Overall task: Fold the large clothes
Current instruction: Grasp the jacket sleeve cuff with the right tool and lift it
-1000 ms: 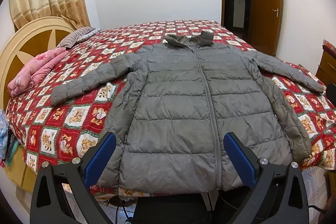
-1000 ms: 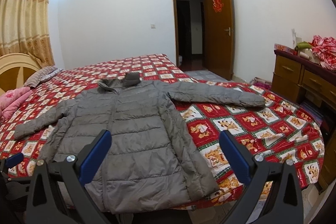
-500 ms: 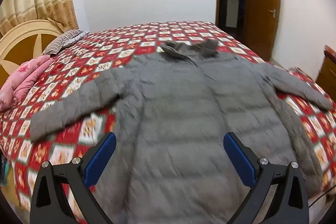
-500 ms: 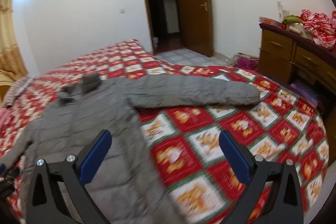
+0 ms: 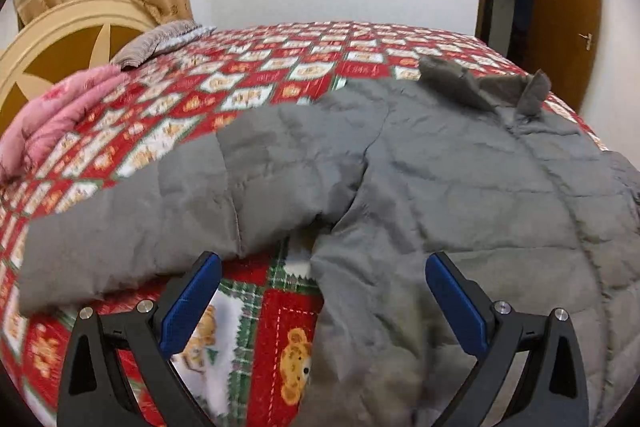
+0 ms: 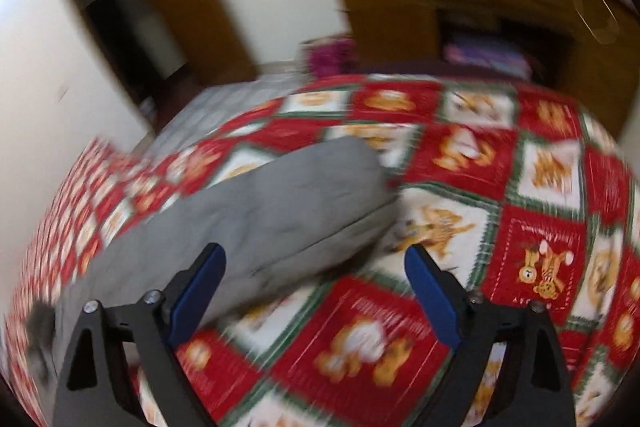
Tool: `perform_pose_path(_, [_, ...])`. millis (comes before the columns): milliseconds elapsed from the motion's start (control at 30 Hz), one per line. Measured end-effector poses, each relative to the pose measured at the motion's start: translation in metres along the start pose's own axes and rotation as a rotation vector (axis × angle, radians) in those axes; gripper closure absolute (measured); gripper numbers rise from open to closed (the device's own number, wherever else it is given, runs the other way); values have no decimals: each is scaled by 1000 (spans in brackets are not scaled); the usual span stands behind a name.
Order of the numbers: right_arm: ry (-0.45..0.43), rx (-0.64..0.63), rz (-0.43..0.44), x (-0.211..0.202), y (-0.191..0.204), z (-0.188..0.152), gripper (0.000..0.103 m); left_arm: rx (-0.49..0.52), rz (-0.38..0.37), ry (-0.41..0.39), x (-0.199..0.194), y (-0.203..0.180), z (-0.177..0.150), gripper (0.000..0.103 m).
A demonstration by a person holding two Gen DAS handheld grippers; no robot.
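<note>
Since a second ago we are swinging both tools in low over the bed [image 5: 248, 83]. Left view: the left tool [image 5: 322, 297], jaws apart and empty, is nearing the grey padded jacket [image 5: 460, 179] at its armpit. Right view: the right tool [image 6: 316, 287], just narrowing yet open and empty, is nearing the sleeve [image 6: 280, 211]; we should pinch near the cuff.

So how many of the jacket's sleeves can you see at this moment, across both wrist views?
2. One sleeve lies spread on the bedspread in the left wrist view; the other sleeve lies ahead of the right gripper, whose open jaws have just been closing.
</note>
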State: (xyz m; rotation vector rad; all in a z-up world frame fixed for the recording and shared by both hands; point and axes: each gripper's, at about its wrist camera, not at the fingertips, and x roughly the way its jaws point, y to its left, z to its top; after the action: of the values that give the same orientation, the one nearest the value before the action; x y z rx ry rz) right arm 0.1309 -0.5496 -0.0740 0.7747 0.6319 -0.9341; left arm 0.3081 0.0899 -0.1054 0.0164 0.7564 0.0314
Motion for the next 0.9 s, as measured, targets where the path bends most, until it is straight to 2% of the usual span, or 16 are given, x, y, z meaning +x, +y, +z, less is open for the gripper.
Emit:
perform_pose_path(100, [56,56,-20,23,-10,4,18,-51,-2,65,22,4,-16,1])
perform_pose_path(200, [81,76,-20,36,-13,6,25,-77,-17,49,18,8,-18,1])
perform_pose_path(267, [51,63,-41,35,-10,9,31,-76,-17,47,17,8,-19,1])
perform_pose_path(333, [37,47,-60,37,-9,13,43,-70,-9,46,18,6,-20,1])
perform_pose_path(400, [26,-25,-106,43,-9,16,69,-66,-4,38,17,4,-21,1])
perform_pose_path(500, [21,-109,-110,46,-3,16,85,-72,-6,26,16,4,-23,1])
perform_pose_path(600, [19,-182,-110,39,9,20,90,-73,-4,19,15,4,-23,1])
perform_pose_path(733, [-121,-297,-57,-9,46,31,90,-82,-12,12,14,5,-25,1])
perform_pose_path(833, [-210,-441,35,-59,96,24,90,-92,-25,2,13,8,-25,1])
perform_pose_path(900, [-253,-539,121,-96,134,7,90,-98,-32,-3,13,8,-25,1])
